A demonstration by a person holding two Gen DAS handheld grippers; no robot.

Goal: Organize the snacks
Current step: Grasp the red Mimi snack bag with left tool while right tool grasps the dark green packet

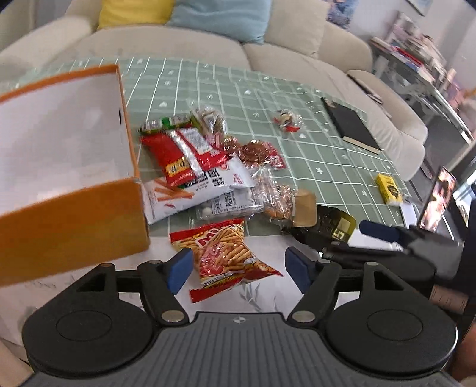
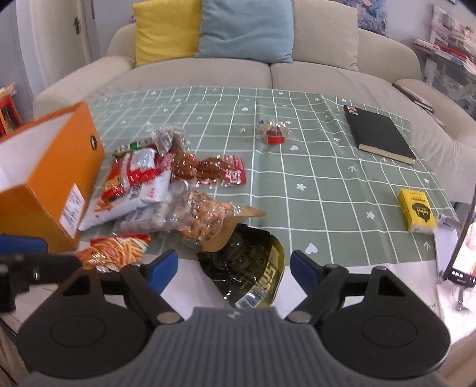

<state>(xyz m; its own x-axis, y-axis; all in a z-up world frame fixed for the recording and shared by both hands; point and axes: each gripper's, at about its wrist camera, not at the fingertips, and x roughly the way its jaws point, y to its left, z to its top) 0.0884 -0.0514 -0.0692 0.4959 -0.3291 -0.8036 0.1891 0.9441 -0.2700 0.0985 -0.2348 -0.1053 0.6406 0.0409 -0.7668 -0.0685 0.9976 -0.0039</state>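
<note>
sofa: beige, behind the table; yellow cushion & blue cushion lean on its back.
table: green grid cloth over most of it, white top bare along your near edge.
orange box: open, white inside, on the table's left side, snack pile right beside it.
snack pile: red, white & clear packets overlapping each other, w/ a brown-topped clear bag at its near right.
black book: flat, far right on the cloth, well apart from the pile.
dark green bag: on the near edge of the cloth, partly on the bare top, between your right gripper's fingers.
red stick-snack bag: near edge, just in front of the box corner, between your left gripper's fingers.
yellow pack: right edge of the cloth, alone.
small red candy: mid cloth, alone.
left gripper: released, jaws wide around the red bag, pads not pressing it.
right gripper: released, jaws wide over the dark green bag, no grip.
</note>
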